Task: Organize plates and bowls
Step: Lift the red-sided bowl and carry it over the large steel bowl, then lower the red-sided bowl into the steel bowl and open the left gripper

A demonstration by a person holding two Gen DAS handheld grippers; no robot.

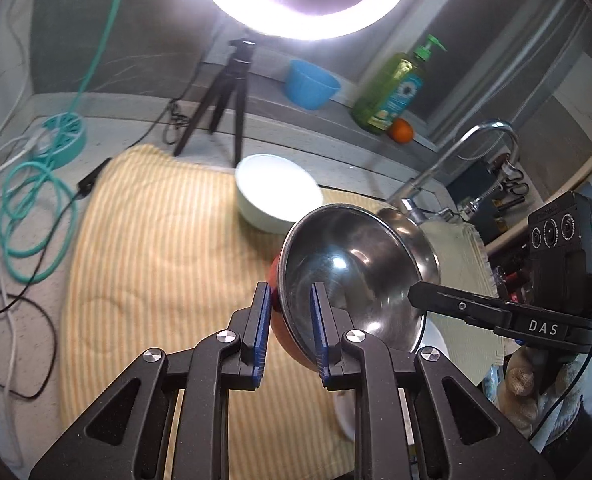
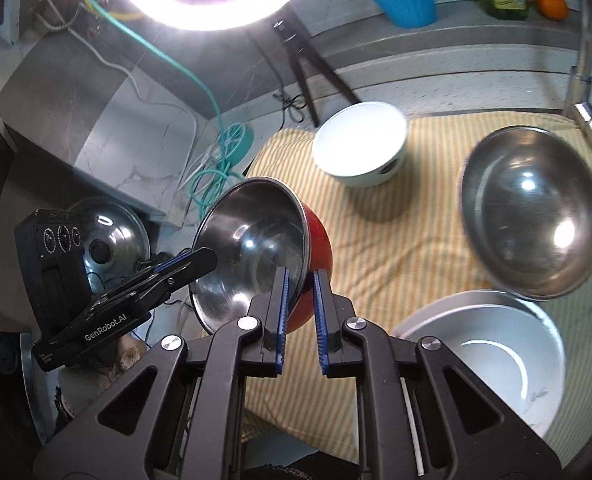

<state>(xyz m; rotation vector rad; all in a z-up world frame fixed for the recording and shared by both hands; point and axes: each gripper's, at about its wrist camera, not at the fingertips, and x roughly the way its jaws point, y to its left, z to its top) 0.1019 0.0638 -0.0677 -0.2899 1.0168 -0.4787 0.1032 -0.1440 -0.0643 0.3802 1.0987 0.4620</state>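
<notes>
- L gripper [image 1: 290,289]: jaws pressed nearly together, pinching the rim of the red bowl [image 2: 252,248] on its left side. One pad is on the red outer wall, the other on the steel inside.
- Red bowl: held up off the striped cloth [image 2: 395,220], tilted with its mouth toward the cams. It's round, so no long axis. The rim plane is steep, not level.
- R gripper [image 2: 301,274]: jaws also clamped, pinching the red bowl's right rim, opposite the L one. So it's a two-handed hold.
- White bowl [image 2: 359,140]: beyond the red bowl, upper right of it, resting on the cloth, apart from it.
- Steel bowl [image 2: 531,212]: right of the red bowl and well apart, mouth up. Prob the nesting target, so the key relation is that the target lies to the right, on the R hand's side, and R is the nearer hand. The red bowl would need levelling first.
- Pale basin [image 2: 455,320]: lower right of the red bowl, just below the steel bowl. Its near edge is cut off by the frame.
- Hard to tell: the red bowl's underside is hidden and the steel bowl's edges are motion-blurred. Can't tell if the steel bowl touches the basin.
</notes>
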